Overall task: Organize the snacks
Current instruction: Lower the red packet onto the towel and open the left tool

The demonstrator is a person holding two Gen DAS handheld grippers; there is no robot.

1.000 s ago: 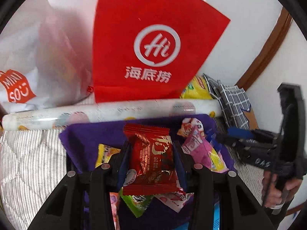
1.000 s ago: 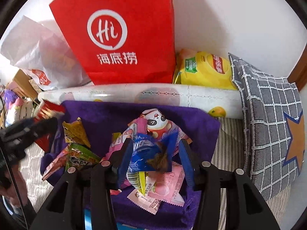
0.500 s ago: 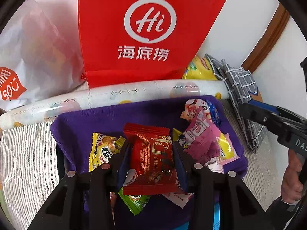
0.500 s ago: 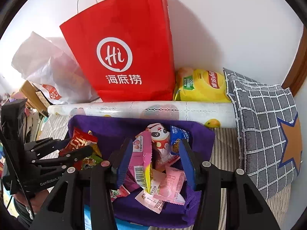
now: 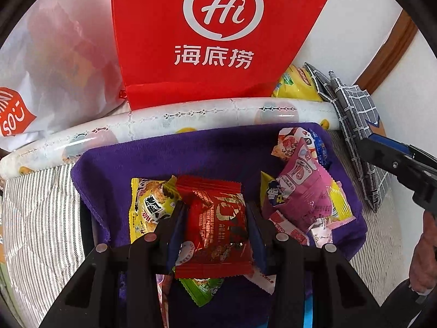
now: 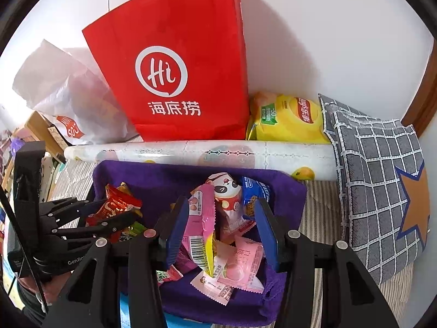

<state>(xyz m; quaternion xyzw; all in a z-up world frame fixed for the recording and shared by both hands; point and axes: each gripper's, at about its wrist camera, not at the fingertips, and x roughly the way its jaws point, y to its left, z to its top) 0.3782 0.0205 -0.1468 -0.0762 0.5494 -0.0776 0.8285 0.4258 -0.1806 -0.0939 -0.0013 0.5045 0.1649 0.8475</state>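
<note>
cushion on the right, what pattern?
Grey with a white grid and an orange star outlined in blue; the cushion shows best in the right wrist view.

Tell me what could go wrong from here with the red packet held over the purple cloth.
1. The left gripper pinches the red packet only by its sides; the slick wrapper may slip and drop among the wrong snacks.
2. The yellow packet lies right beside the left jaw, so lowering further could drag it.
3. The right gripper hangs open over the pink packet; both tools share the purple cloth and could collide.
</note>
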